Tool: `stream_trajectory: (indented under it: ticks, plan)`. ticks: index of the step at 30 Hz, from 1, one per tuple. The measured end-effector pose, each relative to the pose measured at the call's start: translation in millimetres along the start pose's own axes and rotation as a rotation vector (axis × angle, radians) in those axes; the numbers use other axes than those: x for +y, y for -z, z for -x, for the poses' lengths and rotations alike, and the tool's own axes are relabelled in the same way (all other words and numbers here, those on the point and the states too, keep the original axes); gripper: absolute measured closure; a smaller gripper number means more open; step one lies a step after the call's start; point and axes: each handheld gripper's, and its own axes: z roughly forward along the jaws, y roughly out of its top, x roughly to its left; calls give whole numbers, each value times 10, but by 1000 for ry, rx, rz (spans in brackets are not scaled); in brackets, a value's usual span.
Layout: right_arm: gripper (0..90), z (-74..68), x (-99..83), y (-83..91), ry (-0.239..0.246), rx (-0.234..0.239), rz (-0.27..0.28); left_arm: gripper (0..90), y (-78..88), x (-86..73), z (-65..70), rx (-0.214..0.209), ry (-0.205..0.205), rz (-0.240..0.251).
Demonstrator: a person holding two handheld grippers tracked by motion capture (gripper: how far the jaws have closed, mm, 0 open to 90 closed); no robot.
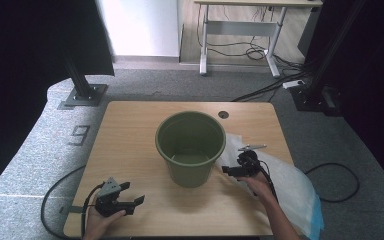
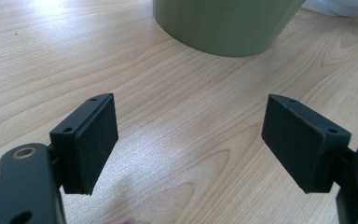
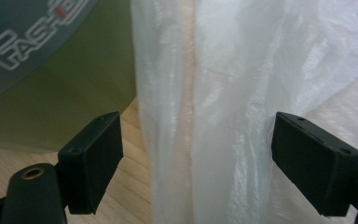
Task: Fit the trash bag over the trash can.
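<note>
One white plastic bag (image 1: 285,175) is lying at the right edge of the worktop (image 1: 130,145), touching the one green bucket (image 1: 190,147) and partly hanging over the edge. A fold of the bag (image 3: 223,116) is being framed between the wide jaws of the right gripper (image 1: 241,167), whose pads are not pressing on it. The bucket is standing upright near the worktop's middle. The left gripper (image 1: 125,200) is being held with jaws wide and empty over bare wood near the front edge, well apart from the bucket (image 2: 223,25). Open room is being left across the worktop's left half.
</note>
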Motion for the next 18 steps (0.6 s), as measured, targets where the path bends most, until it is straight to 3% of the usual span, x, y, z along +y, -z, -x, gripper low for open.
stream_trajectory:
  ticks: [3, 6, 10, 18]
  plan:
    - [214, -64, -1, -18, 40, -28, 5, 182, -3, 0, 0, 0, 0, -2]
    - [306, -154, 4, -28, 89, -99, 48, 183, -3, 0, 1, 2, -1, -3]
    - [422, -221, 24, -54, 126, -120, 69, 183, 5, -2, -8, 6, 1, 0]
    - [497, -237, 7, -176, 134, -147, 3, 183, 17, -7, -21, 9, 3, 1]
